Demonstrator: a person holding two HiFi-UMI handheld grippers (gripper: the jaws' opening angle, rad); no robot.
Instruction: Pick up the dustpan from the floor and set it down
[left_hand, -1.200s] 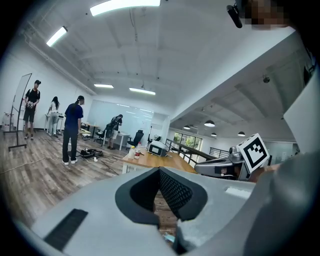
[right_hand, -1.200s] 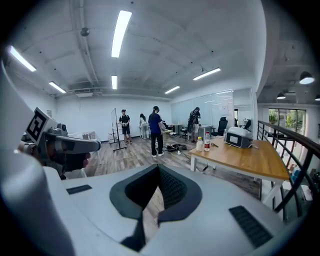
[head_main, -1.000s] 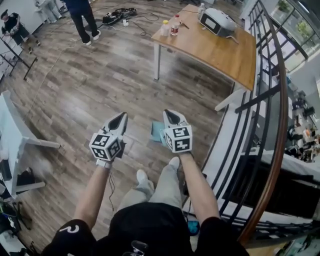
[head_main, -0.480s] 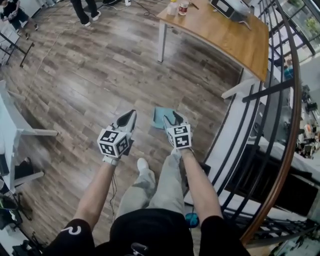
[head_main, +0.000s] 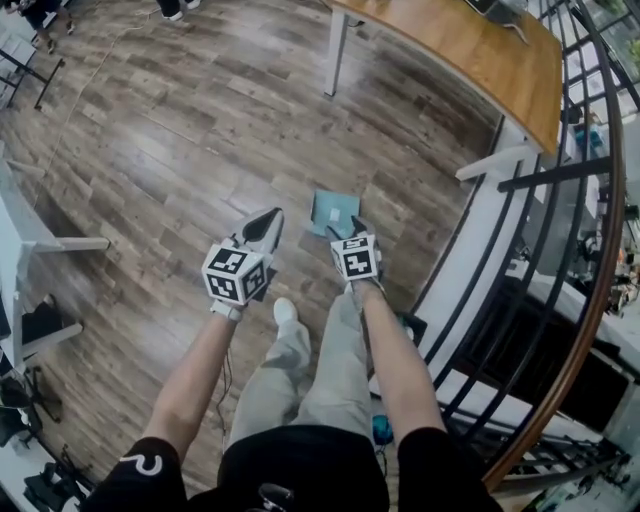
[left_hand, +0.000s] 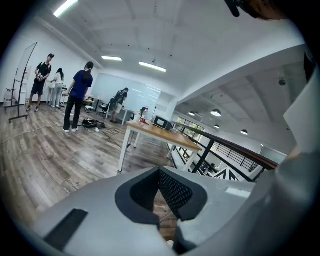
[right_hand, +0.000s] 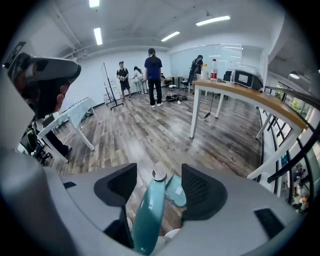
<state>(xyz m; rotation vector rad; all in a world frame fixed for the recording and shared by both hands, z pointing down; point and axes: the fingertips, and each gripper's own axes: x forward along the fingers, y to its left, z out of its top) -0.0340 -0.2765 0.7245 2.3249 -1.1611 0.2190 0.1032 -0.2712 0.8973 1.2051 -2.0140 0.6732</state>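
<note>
Opening just now — right gripper (right_hand: 158, 176) jaws, dustpan handle (right_hand: 149, 212) btwn, ungripped.

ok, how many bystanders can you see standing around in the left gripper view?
4. Person in black and person in white at the far left; person in a blue top mid-floor; fourth person in dark clothes further back, left of the wooden table. Others may be hidden.
</note>
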